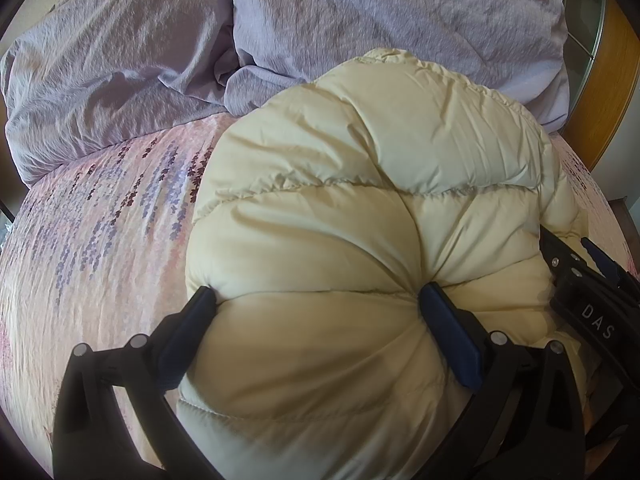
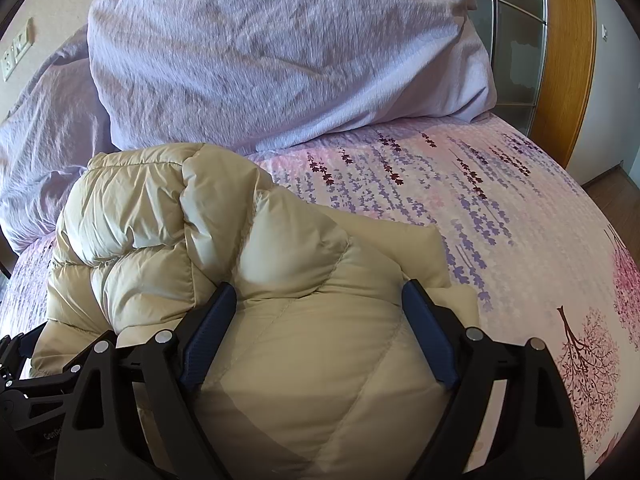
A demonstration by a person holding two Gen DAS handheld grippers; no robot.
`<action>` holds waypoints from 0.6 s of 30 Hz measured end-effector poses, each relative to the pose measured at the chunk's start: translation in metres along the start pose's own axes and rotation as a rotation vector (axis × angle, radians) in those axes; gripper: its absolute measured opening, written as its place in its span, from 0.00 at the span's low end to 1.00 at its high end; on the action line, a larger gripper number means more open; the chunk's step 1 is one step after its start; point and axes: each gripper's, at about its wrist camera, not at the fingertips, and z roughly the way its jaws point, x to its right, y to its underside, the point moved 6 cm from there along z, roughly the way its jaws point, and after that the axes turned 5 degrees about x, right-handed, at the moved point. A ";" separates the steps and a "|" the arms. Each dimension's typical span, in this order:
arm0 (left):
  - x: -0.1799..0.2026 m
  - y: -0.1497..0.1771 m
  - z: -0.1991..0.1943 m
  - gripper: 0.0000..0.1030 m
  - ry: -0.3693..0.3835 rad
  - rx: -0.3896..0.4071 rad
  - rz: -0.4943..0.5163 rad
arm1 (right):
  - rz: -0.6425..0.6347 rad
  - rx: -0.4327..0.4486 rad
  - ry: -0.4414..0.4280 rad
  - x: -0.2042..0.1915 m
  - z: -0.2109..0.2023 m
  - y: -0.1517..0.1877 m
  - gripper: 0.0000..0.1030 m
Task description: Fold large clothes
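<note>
A cream quilted puffer jacket (image 1: pixel 360 200) lies bunched on the bed; it also shows in the right wrist view (image 2: pixel 280 300). My left gripper (image 1: pixel 316 300) has its jaws wide apart, and a thick padded fold bulges between the fingers and presses against both pads. My right gripper (image 2: pixel 320 294) stands the same way, jaws wide with a padded bulk of the jacket filling the gap. The right gripper's body (image 1: pixel 592 296) shows at the jacket's right edge in the left wrist view. The left gripper's body (image 2: pixel 16 360) shows at the far left of the right wrist view.
The bed has a pink sheet with purple flower print (image 1: pixel 100 220) (image 2: pixel 500 220). Lilac pillows and a crumpled lilac duvet (image 1: pixel 160 60) (image 2: pixel 280 48) lie just behind the jacket. A wooden-framed glass door (image 2: pixel 560 60) stands at the right, with wooden floor (image 2: pixel 612 192) beyond the bed edge.
</note>
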 end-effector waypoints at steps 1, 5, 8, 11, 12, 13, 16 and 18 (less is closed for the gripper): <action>0.000 0.000 0.000 0.98 0.000 0.000 0.000 | 0.000 0.000 0.001 0.000 0.001 0.000 0.84; 0.000 0.000 0.001 0.98 0.000 0.000 -0.001 | -0.001 -0.001 0.001 0.000 0.001 0.000 0.85; 0.000 0.000 0.001 0.98 0.000 0.000 -0.002 | 0.000 0.000 -0.001 -0.001 0.002 -0.001 0.85; 0.000 0.000 0.001 0.98 -0.001 0.000 -0.002 | 0.001 -0.001 -0.002 0.000 0.002 0.000 0.86; 0.000 0.000 0.000 0.98 0.000 0.000 -0.002 | 0.002 -0.002 -0.004 -0.001 0.002 0.001 0.86; 0.000 0.000 0.001 0.98 -0.001 0.000 -0.002 | 0.004 -0.004 -0.007 0.000 0.002 0.001 0.86; 0.000 0.000 0.001 0.98 -0.002 -0.002 -0.002 | 0.008 -0.019 -0.016 0.001 0.004 0.003 0.87; 0.001 0.000 0.001 0.98 -0.002 -0.002 -0.002 | 0.011 -0.038 -0.027 0.000 0.006 0.001 0.88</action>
